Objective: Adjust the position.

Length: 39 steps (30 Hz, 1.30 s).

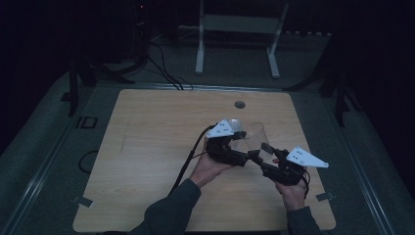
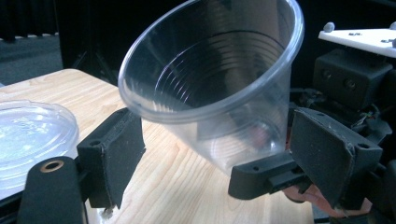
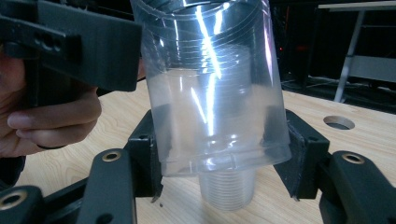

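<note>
Right gripper view: right tool [image 3: 224,154] clamps clear cup [image 3: 210,84] (base end); left tool [image 2: 224,154] apart around cup, off walls.

We record a dim room; the surroundings fall off to near black on all sides. The wooden tabletop [image 1: 147,147] is light, with rounded corners and a round cable hole [image 1: 239,104] near its far edge. It rests on a grey frame with metal rails [image 1: 44,161] running along both sides. The floor [image 1: 235,73] beyond is grey carpet. A white metal stand [image 1: 240,29] with two legs sits behind the table. Black cables [image 1: 164,68] trail across the floor from dark equipment at the far left, where a small red light [image 1: 142,7] glows.
</note>
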Each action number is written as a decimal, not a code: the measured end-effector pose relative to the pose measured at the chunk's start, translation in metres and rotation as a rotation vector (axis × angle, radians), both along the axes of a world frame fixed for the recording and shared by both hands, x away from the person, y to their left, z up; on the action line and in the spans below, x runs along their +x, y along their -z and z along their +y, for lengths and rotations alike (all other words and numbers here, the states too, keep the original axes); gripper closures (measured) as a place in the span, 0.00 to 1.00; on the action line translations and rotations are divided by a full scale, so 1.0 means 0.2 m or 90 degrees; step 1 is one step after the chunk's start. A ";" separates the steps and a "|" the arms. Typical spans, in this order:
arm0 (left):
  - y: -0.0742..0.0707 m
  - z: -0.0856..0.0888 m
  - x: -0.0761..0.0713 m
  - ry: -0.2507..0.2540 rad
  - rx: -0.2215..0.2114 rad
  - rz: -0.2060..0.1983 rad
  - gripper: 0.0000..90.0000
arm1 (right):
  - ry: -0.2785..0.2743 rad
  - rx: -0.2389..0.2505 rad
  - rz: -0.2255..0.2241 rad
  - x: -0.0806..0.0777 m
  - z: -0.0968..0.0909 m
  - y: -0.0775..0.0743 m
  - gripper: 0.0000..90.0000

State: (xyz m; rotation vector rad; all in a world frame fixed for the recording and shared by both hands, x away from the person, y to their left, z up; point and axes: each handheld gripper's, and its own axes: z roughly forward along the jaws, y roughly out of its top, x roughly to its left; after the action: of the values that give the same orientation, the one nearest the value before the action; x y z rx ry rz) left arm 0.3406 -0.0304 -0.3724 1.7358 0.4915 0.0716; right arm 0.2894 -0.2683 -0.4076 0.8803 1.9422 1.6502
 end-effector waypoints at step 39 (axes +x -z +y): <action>0.03 -0.02 0.01 -0.020 -0.077 0.028 0.34 | -0.026 -0.023 0.014 0.01 0.03 0.02 0.41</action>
State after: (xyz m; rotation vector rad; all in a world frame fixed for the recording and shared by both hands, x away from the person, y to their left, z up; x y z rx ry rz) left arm 0.3430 -0.0347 -0.3783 1.6146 0.5448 0.0265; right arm 0.2918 -0.2623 -0.4110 0.8541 2.0120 1.6296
